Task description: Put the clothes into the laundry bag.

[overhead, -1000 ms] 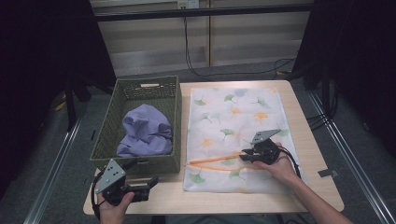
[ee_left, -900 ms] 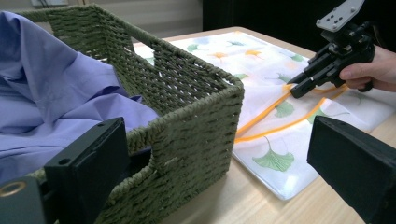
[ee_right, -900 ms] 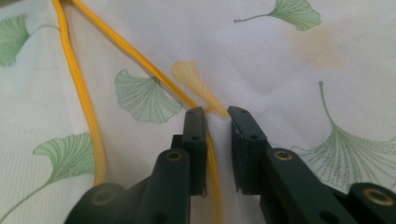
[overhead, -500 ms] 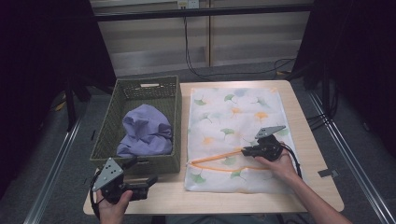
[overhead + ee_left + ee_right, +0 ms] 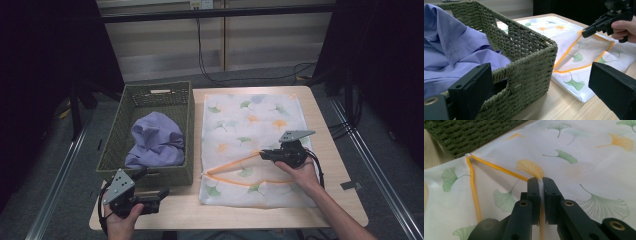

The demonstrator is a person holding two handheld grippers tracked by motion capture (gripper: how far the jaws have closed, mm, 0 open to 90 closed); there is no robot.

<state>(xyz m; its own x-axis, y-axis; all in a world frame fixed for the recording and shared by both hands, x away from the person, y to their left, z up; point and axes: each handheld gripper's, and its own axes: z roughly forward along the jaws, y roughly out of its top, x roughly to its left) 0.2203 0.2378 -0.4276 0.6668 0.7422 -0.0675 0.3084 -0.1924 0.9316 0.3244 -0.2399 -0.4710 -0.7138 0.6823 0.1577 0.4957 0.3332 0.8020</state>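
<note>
My right gripper (image 5: 539,185) has just closed its jaws, and they now pinch the orange-trimmed edge of the white mesh laundry bag printed with ginkgo leaves (image 5: 250,145), which lies flat on the wooden surface (image 5: 330,210) beside the green woven basket (image 5: 150,172). With that edge lifted, I judge the mouth can be opened for the crumpled lilac shirt (image 5: 155,142) in the basket. My left gripper (image 5: 150,196) hangs released near the basket's corner.

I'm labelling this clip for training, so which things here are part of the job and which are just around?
In the job:
right gripper, shut on the laundry bag at its orange-edged opening
purple shirt
wicker basket
left gripper, open

Just around:
table
cables
</note>
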